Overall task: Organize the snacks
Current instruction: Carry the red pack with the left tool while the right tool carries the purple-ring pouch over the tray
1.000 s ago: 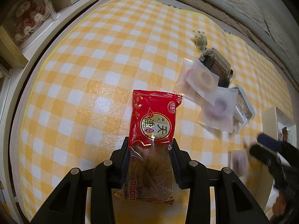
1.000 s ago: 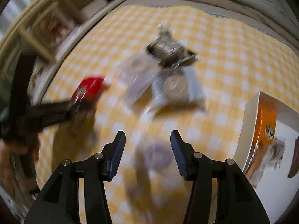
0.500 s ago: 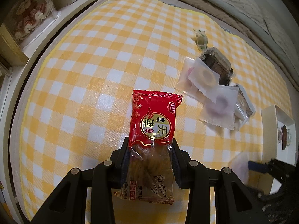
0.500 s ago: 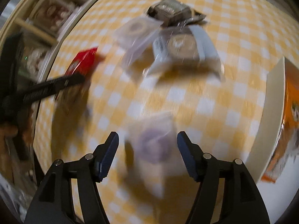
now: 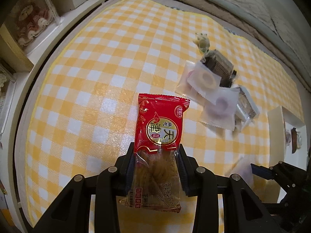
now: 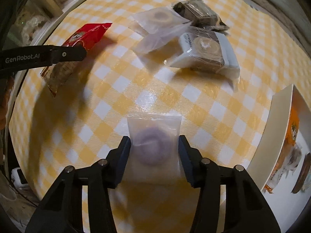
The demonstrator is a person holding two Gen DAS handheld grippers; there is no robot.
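Note:
My left gripper (image 5: 157,151) is shut on a red snack packet (image 5: 161,124) with a clear lower half, held above the yellow checked tablecloth (image 5: 97,77). From the right wrist view the same red packet (image 6: 85,35) hangs at the left under the left gripper's black finger (image 6: 64,54). My right gripper (image 6: 153,141) is closing, and its pads touch both sides of a frosted packet with a purple pastry (image 6: 153,136). A pile of wrapped pastries (image 6: 184,35) lies beyond it.
A white box (image 6: 272,128) stands at the right with an orange packet (image 6: 291,132) and other snacks inside. A small pale wrapped sweet (image 5: 202,40) lies behind the pile (image 5: 213,89). Shelves with boxed goods (image 5: 31,23) line the cloth's left edge.
The right gripper has sunk toward the cloth and rolled, its jaws widening and then narrowing on the purple pastry packet. The left gripper and the red packet have not moved.

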